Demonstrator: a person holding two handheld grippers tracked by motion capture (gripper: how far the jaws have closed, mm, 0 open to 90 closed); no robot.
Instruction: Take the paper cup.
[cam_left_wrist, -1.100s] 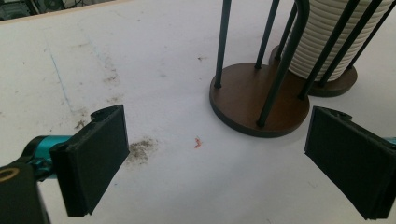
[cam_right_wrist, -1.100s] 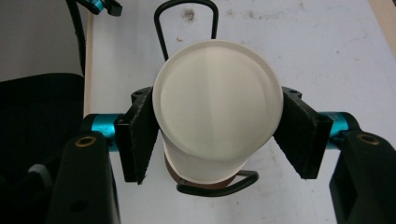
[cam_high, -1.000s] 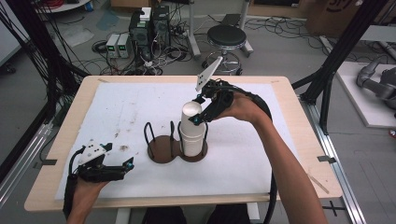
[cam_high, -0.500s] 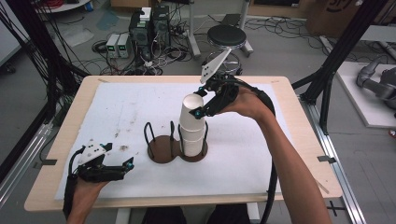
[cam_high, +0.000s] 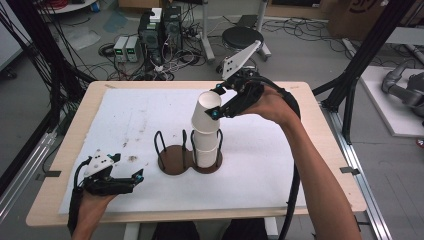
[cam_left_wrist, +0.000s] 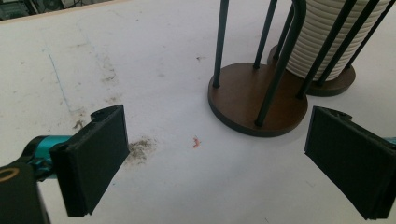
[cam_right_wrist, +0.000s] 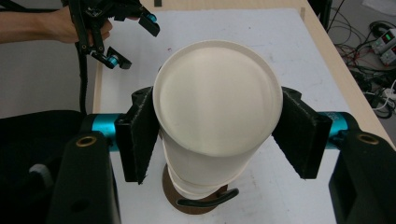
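From our right gripper (cam_right_wrist: 217, 135) we see the clamped cup's (cam_right_wrist: 217, 98) base; above, the holder (cam_high: 190, 160) keeps its stack (cam_high: 206, 147); our left gripper (cam_high: 122, 182) gapes empty.

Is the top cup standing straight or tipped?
Tipped. The top cup, upside down, leans sideways off the stack below, clamped in the right gripper.

What the views hid or cut off

The stack of cups (cam_left_wrist: 327, 42) ran off the top of the left gripper view behind the holder's rods (cam_left_wrist: 280, 60). In the right gripper view the lifted cup (cam_right_wrist: 217, 107) covered most of the holder base (cam_right_wrist: 205, 205), and the person's forearm (cam_right_wrist: 28, 25) was cut off at the edge.
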